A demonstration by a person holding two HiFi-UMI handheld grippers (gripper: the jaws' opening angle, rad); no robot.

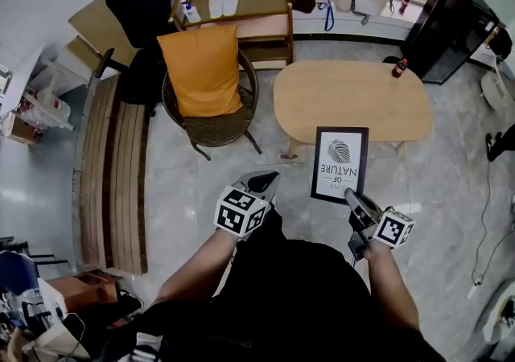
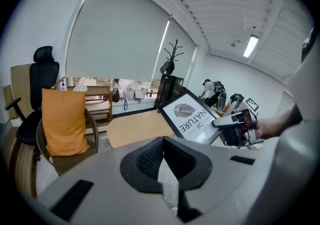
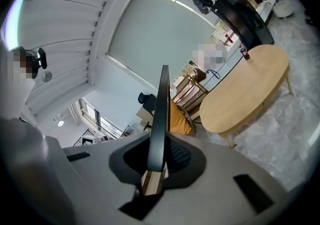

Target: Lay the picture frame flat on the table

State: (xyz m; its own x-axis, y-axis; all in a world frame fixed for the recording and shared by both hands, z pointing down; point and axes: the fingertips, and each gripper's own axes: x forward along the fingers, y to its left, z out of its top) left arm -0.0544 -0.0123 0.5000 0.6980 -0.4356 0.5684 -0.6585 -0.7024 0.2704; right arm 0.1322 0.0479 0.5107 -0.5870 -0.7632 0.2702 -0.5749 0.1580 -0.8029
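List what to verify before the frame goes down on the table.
1. Right hand-held gripper clamped on the picture frame edge: ok.
2. Left hand-held gripper jaws together and empty, away from the frame: ok.
3. Bare space on the table: ok. The only thing on it is a small bottle at the far edge.
4. Frame lying flat on the tabletop: not ok, it is held tilted in the air.
5. Grip firm enough to lower it: cannot tell.

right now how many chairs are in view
2. A black office chair stands at the far left near the wall. A wicker chair with an orange cushion sits left of the oval table. Others could be hidden outside the views.
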